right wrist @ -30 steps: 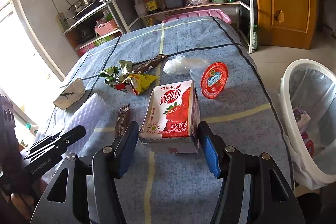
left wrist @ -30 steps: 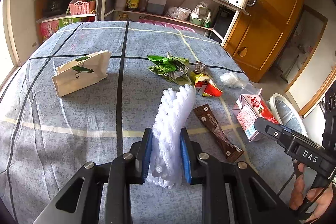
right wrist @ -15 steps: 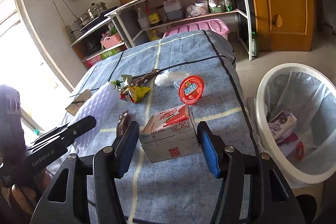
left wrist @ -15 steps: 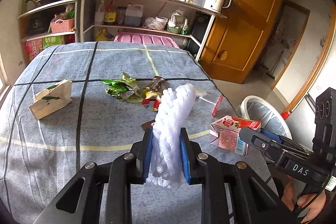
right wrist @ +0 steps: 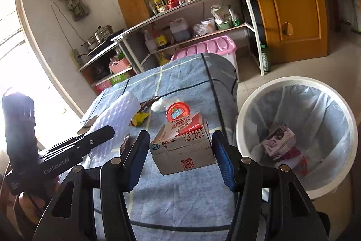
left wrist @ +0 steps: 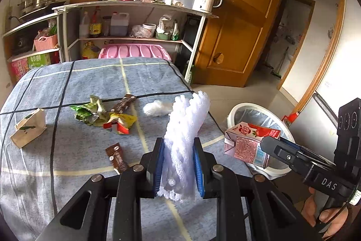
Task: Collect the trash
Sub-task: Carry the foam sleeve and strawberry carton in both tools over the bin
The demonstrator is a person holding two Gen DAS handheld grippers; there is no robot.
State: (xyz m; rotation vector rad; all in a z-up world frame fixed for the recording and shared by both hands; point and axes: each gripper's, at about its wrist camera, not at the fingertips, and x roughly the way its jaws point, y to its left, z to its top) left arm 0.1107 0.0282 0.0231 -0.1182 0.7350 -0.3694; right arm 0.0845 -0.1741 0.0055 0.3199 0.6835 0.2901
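Note:
My left gripper point(left wrist: 178, 150) is shut on a white foam net sleeve point(left wrist: 187, 119), which stands upright between the blue pads above the blue checked tablecloth point(left wrist: 67, 150). My right gripper point(right wrist: 180, 143) is shut on a strawberry milk carton point(right wrist: 180, 139), tipped with its bottom toward the camera, off the table near its right edge. The carton point(left wrist: 248, 143) also shows in the left wrist view, in front of the white bin point(left wrist: 239, 107). The bin point(right wrist: 248, 105) has a clear liner and stands on the floor to the right, with a pink box point(right wrist: 278, 143) inside.
On the cloth lie a green wrapper point(left wrist: 88, 112), a yellow-red wrapper point(left wrist: 119, 122), two brown wrappers point(left wrist: 117, 157), a white plastic bag point(left wrist: 155, 108), a small paper bag point(left wrist: 28, 128) and a red-lidded cup point(right wrist: 178, 112). Kitchen shelves point(left wrist: 135, 6) and a wooden door point(left wrist: 237, 26) stand behind.
Both grippers have risen and swung right toward the bin. The carton has left the cloth and tipped over in the right gripper. The foam sleeve stays gripped.

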